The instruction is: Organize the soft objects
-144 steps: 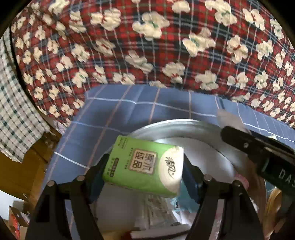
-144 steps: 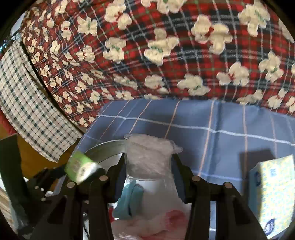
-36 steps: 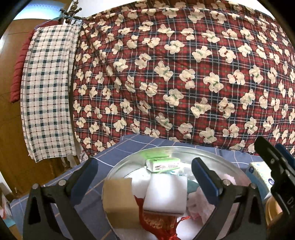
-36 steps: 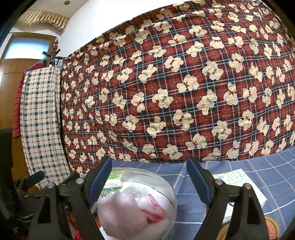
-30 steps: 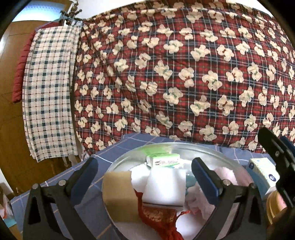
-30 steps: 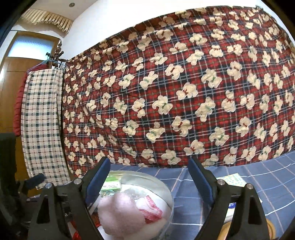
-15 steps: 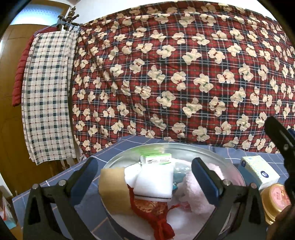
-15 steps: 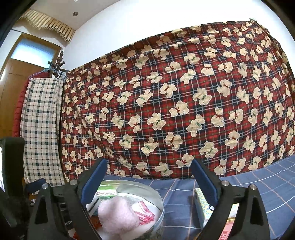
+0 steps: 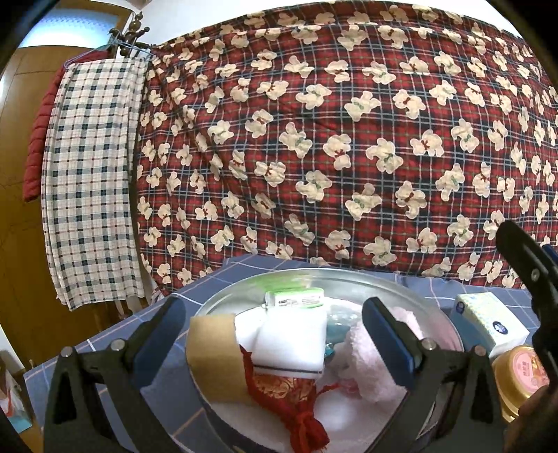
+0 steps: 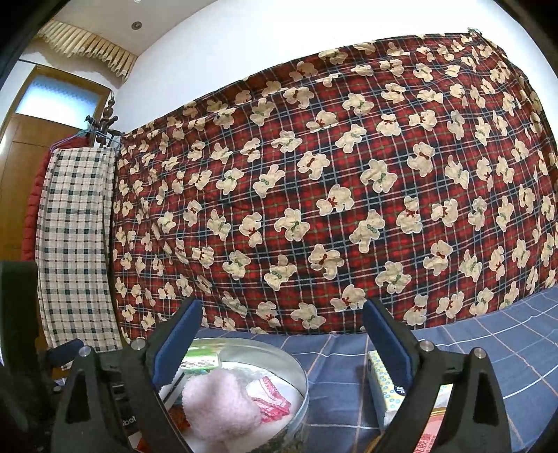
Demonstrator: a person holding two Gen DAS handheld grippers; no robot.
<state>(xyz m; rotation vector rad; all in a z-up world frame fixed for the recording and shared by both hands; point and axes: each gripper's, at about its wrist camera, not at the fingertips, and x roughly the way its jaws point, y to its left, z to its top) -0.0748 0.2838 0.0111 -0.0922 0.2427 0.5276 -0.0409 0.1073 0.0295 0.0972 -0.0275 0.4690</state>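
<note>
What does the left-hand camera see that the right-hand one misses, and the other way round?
Only the left wrist view shows the tan sponge, the white sponge and the red tasselled pouch. Only the right wrist view shows the ceiling. Both show the metal tin, the pink fluffy cloth, the green tissue pack and the tissue box.

A blue checked cloth [image 9: 223,275] covers the surface. On it sits a round metal tin [image 9: 348,278]. Just right of the tin lie a tissue box [image 9: 488,320] and a gold-lidded jar [image 9: 523,373].

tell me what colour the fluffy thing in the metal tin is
Pale pink fluffy thing, clearest in the right wrist view.
</note>
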